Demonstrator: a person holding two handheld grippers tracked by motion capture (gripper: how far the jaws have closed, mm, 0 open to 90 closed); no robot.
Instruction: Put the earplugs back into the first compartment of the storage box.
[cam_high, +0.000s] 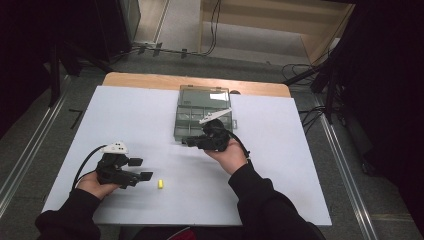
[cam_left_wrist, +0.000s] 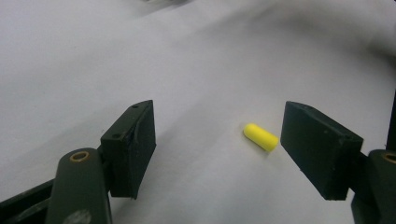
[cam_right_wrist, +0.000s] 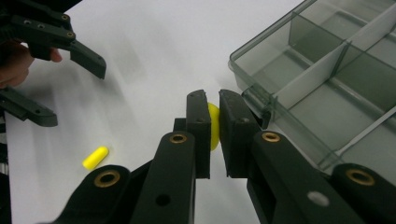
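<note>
Yellow piece (cam_right_wrist: 213, 125) half hidden, clamped in right gripper (cam_right_wrist: 213, 128) beside compartment box (cam_right_wrist: 322, 70), left gripper (cam_left_wrist: 217, 144) apart around second capsule (cam_left_wrist: 261, 137).

You see the desk (cam_high: 125, 115) from high at its near edge; both gripper views hug its surface, sharing the yellow capsule (cam_left_wrist: 261, 137).

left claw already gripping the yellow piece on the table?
No: in the left gripper view the left claw stands open, and the yellow piece lies on the white table between the jaws, untouched.
</note>
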